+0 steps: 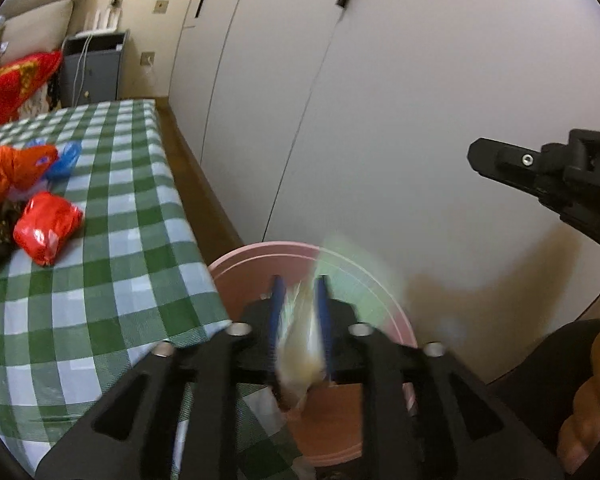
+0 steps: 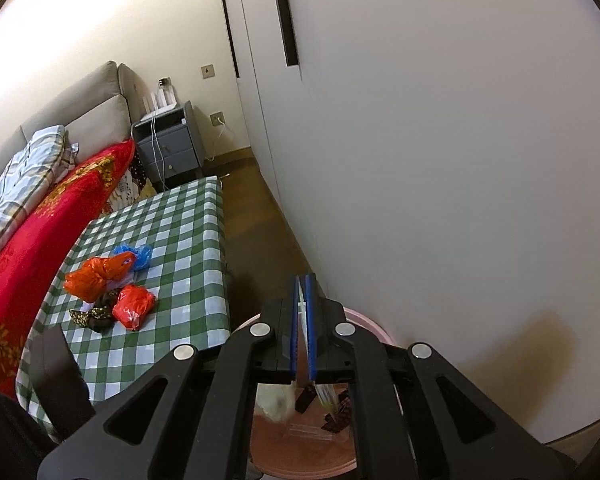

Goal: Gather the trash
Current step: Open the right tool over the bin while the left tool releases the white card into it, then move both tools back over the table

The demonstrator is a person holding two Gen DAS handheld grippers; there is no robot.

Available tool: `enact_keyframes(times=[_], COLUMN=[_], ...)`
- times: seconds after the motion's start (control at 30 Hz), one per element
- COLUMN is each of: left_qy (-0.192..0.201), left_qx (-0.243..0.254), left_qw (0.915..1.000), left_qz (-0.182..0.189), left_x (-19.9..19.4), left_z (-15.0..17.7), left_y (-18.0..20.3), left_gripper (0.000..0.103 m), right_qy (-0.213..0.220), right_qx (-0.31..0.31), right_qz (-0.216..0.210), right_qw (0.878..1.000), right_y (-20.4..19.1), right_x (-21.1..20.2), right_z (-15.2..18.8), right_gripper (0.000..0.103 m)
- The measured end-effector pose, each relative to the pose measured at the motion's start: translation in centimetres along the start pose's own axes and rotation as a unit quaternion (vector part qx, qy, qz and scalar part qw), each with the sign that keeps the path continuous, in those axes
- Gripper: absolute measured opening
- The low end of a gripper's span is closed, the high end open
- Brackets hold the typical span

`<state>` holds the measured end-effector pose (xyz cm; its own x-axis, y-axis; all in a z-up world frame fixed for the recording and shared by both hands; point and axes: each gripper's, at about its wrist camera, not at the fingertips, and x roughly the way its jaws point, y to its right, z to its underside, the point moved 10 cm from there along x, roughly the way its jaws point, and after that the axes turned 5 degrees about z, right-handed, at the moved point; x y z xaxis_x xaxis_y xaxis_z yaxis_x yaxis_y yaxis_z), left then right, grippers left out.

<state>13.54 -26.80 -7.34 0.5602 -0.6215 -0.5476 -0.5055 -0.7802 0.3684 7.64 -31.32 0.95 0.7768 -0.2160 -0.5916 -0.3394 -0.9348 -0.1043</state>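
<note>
Over pink bin [image 1: 260, 252]: left gripper [image 1: 300, 292] jaws parted around blurred, light, limp wrapper [image 1: 300, 344]; right gripper [image 2: 303, 292] jaws nearly closed on thin scrap [image 2: 301, 308]; pinch crumpled bags [image 2: 134, 306] mid-bulk, gently.

Only one readable mark shows: a single pale letter "D" on the black body of the right hand-held gripper [image 1: 540, 168], at the far right edge of the left wrist view, where the picture's border cuts off whatever follows it. The red quilt [image 2: 40, 240] on the bed carries a gold pattern, but no characters can be made out in it. The orange bag [image 2: 94, 278] on the tabletop [image 2: 188, 240] has a small blue-and-white print patch, too blurred to read. The red wrapper [image 2: 134, 306] beside it shows only glare. The wall switch [image 2: 208, 72] and socket [image 2: 218, 119] bear no legible marking.
</note>
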Motion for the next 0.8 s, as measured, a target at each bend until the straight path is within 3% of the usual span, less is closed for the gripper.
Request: enact_keyframes(times=[0.43,0.8], left_qy=[0.016,0.037], left_qx=[-0.010,-0.035], left_qw=[0.9996,0.9965], left_qz=[-0.019,-0.066], left_x=[-1.6,-4.7], left_z=[-0.4,-0.7], left_y=[-1.5,-6.5], left_gripper=[0.024,0.024], right_qy=[0.004,0.006], right_qx=[-0.005,-0.016], right_qz=[-0.010,-0.040], right_qw=[1.000,0.999], right_y=[-0.9,-4.5], right_x=[0.0,1.1], right_z=[0.3,0.9], right_gripper=[0.009,0.009])
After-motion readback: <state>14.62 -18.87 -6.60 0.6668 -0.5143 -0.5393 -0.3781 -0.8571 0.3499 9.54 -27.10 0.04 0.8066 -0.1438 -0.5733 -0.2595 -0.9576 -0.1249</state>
